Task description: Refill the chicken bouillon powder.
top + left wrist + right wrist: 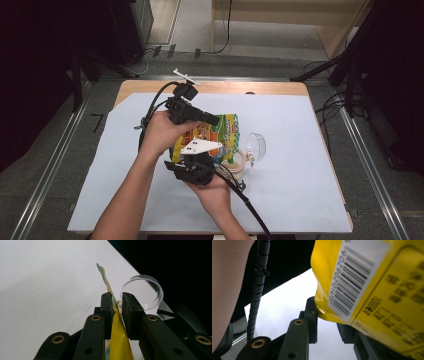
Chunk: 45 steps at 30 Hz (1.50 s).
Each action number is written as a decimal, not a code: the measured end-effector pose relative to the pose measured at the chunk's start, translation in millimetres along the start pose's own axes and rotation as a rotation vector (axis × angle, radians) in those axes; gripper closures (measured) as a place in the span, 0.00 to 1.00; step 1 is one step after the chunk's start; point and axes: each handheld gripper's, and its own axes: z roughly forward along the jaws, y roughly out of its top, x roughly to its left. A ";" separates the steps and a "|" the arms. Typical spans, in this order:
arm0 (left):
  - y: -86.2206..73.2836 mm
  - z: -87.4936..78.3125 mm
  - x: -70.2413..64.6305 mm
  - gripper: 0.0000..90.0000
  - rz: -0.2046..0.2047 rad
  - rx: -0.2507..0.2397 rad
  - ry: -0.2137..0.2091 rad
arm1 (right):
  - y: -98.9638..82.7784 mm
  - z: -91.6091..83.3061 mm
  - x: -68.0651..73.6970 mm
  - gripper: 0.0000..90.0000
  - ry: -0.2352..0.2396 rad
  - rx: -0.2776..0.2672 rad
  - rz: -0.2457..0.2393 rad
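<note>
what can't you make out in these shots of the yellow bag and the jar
- Jar, high view: the bag and right gripper cover most of it; contents hidden.
- Bag's front print, high view: too small, partly behind the left gripper.
- Bag's small text, right gripper view: blurred; the bag runs off the top and right edges.
- Right gripper's far jaw, right gripper view: behind the bag.
- Clear lid, left gripper view: lower part behind a jaw.
</note>
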 end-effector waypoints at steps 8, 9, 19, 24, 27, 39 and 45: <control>-0.4 2.0 4.6 0.89 -0.015 0.003 -0.020 | -1.9 -1.1 -0.3 0.82 -0.011 0.008 0.002; -0.4 2.0 4.6 0.89 -0.015 0.003 -0.020 | -1.9 -1.1 -0.3 0.82 -0.011 0.008 0.002; -0.3 2.6 7.2 0.88 -0.025 0.004 -0.022 | -1.6 -2.2 0.3 0.82 -0.012 0.016 -0.004; -0.4 2.3 8.9 0.88 -0.030 -0.001 -0.037 | -1.2 -3.3 1.6 0.82 -0.019 0.017 -0.012; -0.6 2.4 9.4 0.88 -0.030 0.001 -0.035 | -1.8 -2.0 0.6 0.82 -0.017 0.016 -0.010; -0.7 -0.1 6.4 0.88 -0.026 -0.011 -0.032 | -1.3 -2.5 0.9 0.81 -0.018 0.007 -0.015; -0.7 -1.8 1.7 0.88 -0.015 -0.012 -0.020 | -1.6 -0.8 -0.1 0.82 -0.016 0.003 -0.007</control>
